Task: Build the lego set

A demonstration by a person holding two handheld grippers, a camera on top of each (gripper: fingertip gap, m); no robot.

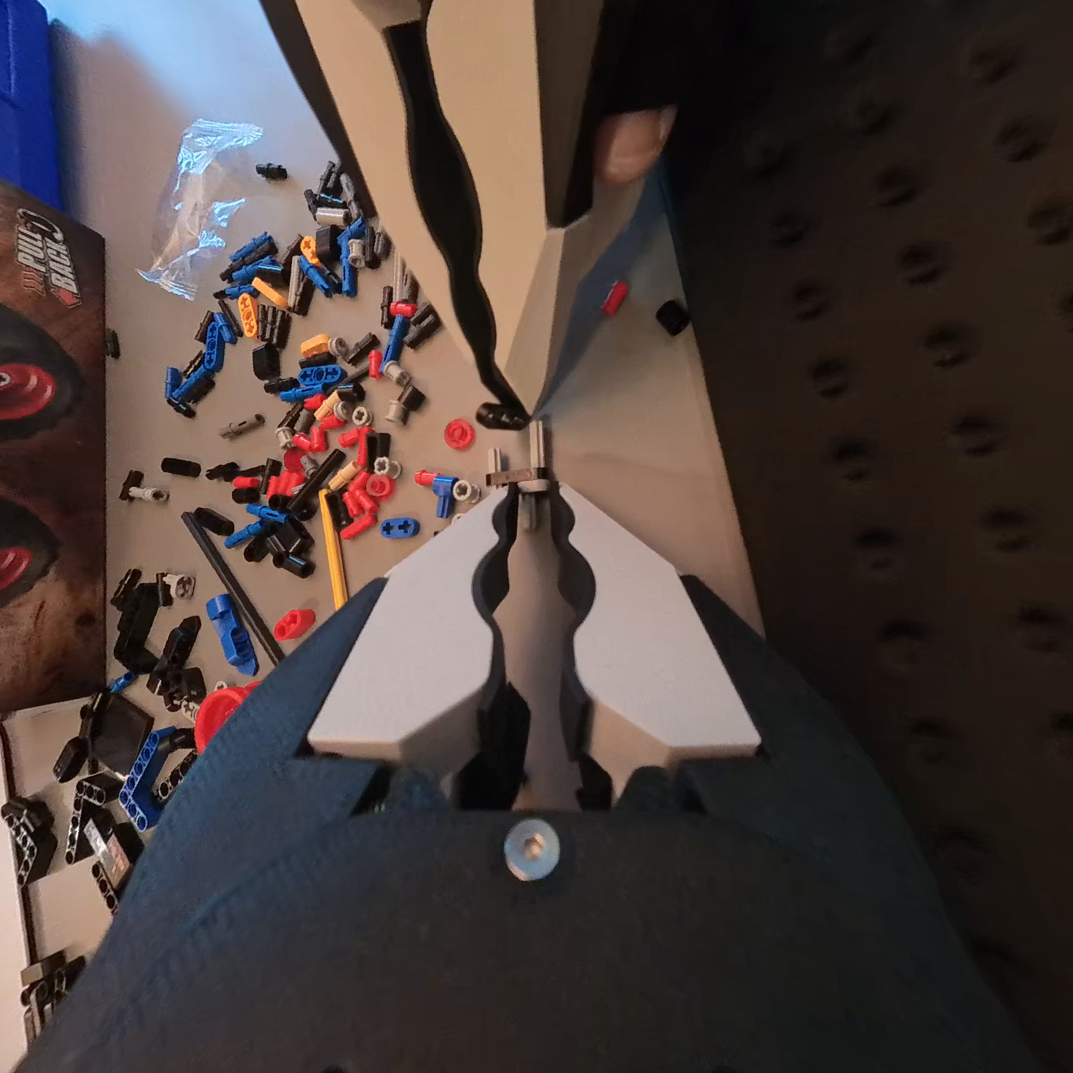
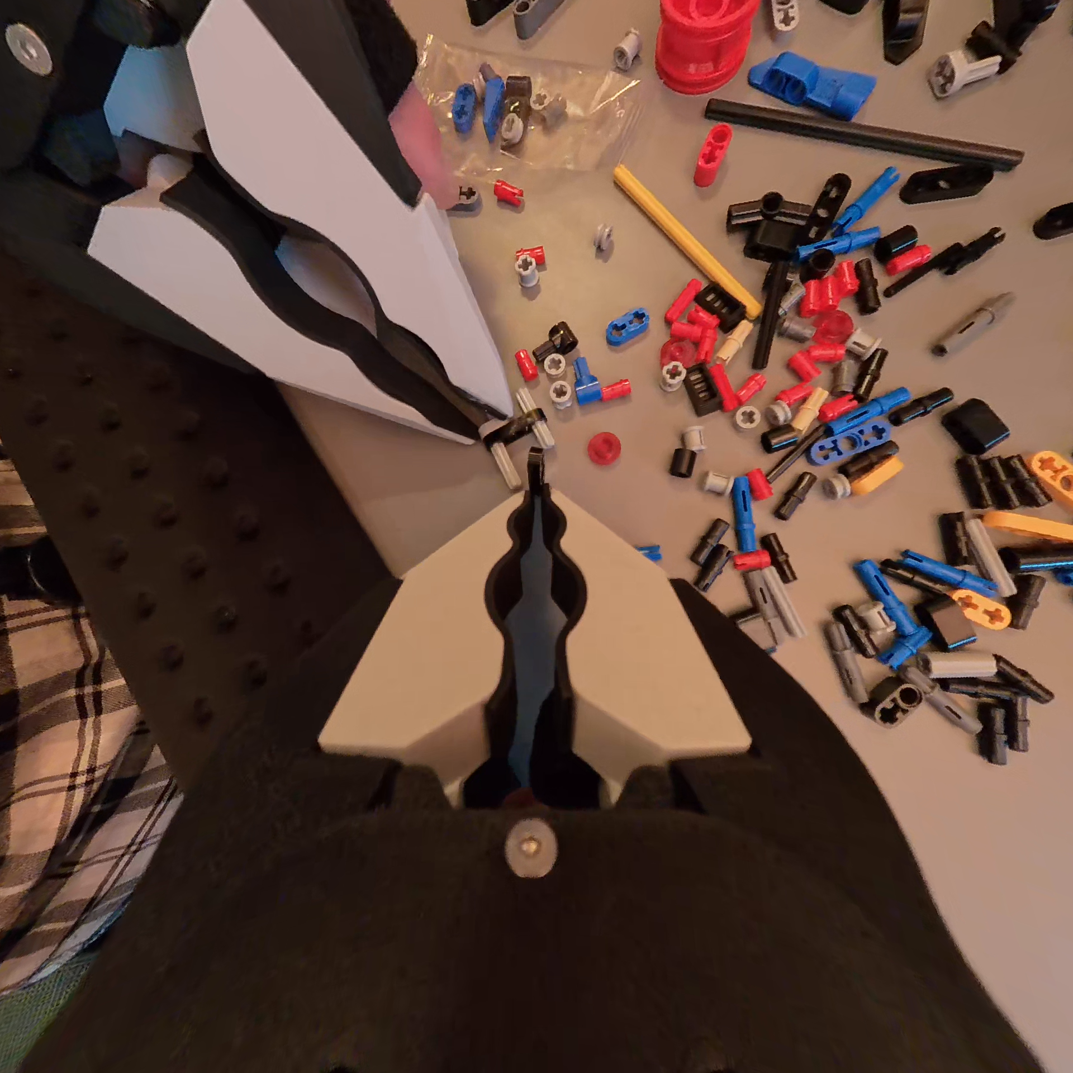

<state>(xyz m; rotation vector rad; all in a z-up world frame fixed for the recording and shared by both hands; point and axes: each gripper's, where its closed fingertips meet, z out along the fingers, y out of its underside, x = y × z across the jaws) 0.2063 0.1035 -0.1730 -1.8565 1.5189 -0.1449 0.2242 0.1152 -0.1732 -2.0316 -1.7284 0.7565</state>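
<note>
My left gripper [image 1: 531,500] is shut on a small assembly [image 1: 525,473]: two light grey axles joined by a thin black link. It also shows in the right wrist view [image 2: 518,431], held by the left gripper [image 2: 490,422] coming in from the upper left. My right gripper [image 2: 537,490] is shut on a small black piece [image 2: 535,464], which sticks out of its tips just below the assembly, close to it. In the left wrist view the right gripper [image 1: 519,412] comes down from the top with that black piece [image 1: 498,416] just above the assembly.
Many loose red, blue, black and grey pieces [image 2: 813,377] lie spread on the grey table [image 2: 958,871]. A red wheel hub [image 2: 705,40], a yellow axle [image 2: 685,241], a long black axle [image 2: 859,133] and a plastic bag of parts [image 2: 522,104] lie beyond. The set's box [image 1: 46,464] lies far left. A dark studded mat [image 1: 900,406] borders the table. Less than 4 cm separates the two grippers' tips.
</note>
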